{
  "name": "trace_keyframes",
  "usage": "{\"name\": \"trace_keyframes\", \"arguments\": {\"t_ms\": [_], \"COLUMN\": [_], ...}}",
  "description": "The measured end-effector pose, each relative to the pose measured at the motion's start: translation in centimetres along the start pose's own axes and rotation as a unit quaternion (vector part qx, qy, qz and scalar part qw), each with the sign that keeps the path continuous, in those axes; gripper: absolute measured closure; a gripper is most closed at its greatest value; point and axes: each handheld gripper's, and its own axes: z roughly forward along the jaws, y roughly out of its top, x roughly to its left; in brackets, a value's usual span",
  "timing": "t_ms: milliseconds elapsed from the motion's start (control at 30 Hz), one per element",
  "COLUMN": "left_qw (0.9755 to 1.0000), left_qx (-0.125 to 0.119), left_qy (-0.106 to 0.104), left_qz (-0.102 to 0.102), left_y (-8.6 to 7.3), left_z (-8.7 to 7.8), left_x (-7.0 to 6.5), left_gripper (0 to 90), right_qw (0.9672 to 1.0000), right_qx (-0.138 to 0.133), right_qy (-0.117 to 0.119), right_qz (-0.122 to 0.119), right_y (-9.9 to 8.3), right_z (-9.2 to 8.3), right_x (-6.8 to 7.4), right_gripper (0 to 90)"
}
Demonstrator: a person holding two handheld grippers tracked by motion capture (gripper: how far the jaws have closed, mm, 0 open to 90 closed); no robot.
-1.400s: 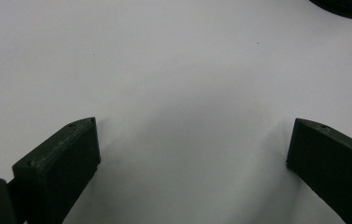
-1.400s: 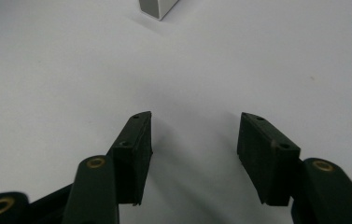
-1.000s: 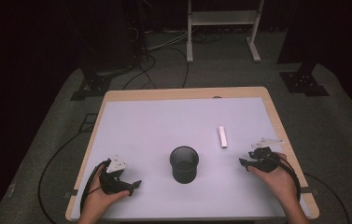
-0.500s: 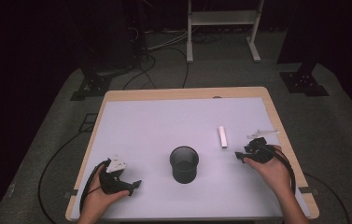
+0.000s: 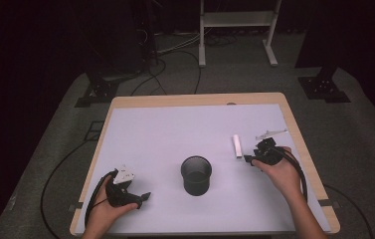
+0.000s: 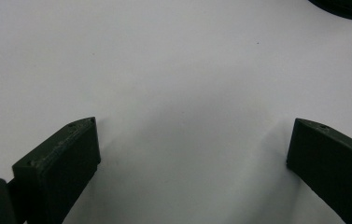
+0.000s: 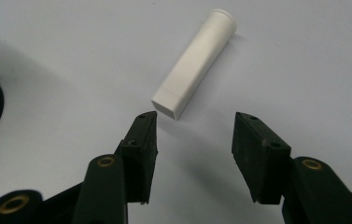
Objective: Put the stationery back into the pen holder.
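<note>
Looking along the left hand-held gripper [image 6: 190,154], its two black jaws come up from the bottom corners and stand wide apart, with nothing between them but plain white bench [image 6: 164,70]. Each jaw throws a soft shadow on the surface just ahead of its tip. Way out past the right-side jaw, at the top right edge, there's a sliver of a dark round thing [image 6: 346,7]; can't really tell what it is from this little bit.

Dark lab or studio, lone table [image 5: 125,102] on grey carpet [image 5: 50,129], floor cables [image 5: 175,50], stand bases [image 5: 324,89]
</note>
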Motion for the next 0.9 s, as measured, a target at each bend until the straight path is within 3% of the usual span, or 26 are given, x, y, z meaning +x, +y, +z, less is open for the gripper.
{"name": "trace_keyframes", "arguments": {"t_ms": [900], "left_qw": [1.0000], "left_qx": [0.000], "left_qy": [0.000], "left_qz": [0.000], "left_y": [0.0], "left_z": [0.0], "left_x": [0.0], "left_gripper": [1.9], "right_qw": [0.9995], "right_qx": [0.028], "right_qy": [0.003], "right_qz": [0.014], "right_y": [3.7], "right_z": [4.1], "right_x": [0.4], "right_gripper": [49.9]}}
